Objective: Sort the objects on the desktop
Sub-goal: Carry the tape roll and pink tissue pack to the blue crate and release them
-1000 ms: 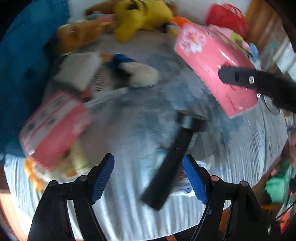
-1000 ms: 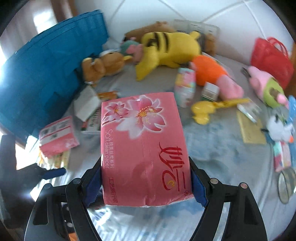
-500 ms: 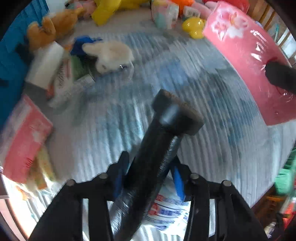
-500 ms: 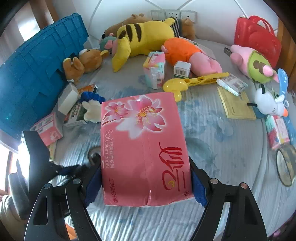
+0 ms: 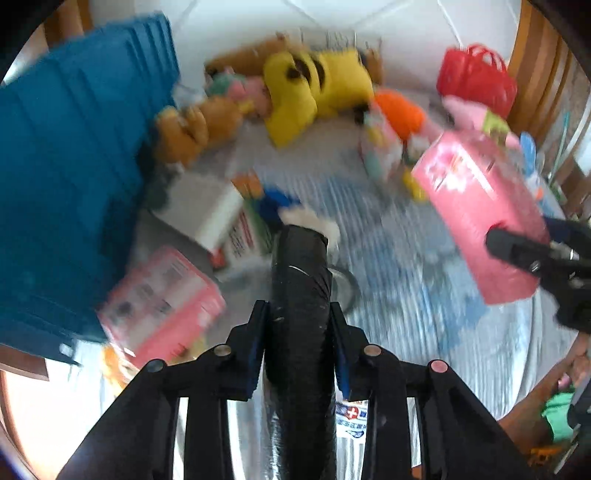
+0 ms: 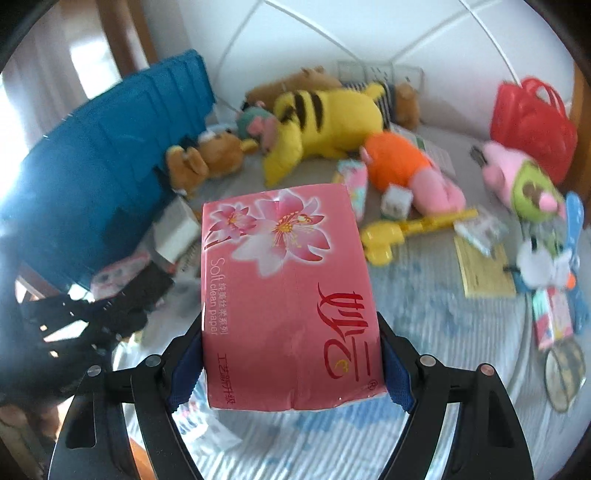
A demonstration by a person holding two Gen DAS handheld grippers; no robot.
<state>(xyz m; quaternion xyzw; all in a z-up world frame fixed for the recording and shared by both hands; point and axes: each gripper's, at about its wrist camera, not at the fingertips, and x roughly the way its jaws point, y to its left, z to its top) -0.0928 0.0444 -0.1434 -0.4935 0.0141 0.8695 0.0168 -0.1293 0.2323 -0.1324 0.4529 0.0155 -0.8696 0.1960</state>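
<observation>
Clamping a black cylindrical handle-like object between its blue pads, the left gripper holds it lifted above the pale striped bedcover; the right gripper grips a pink plastic-wrapped tissue pack with a flower print, raised over the same cover; beyond lie a yellow striped plush toy, a blue ribbed crate and a red plastic basket.

A home bedroom is showing here: plush toys are lying around the yellow plush on a striped bedsheet, padded headboard rising behind.
</observation>
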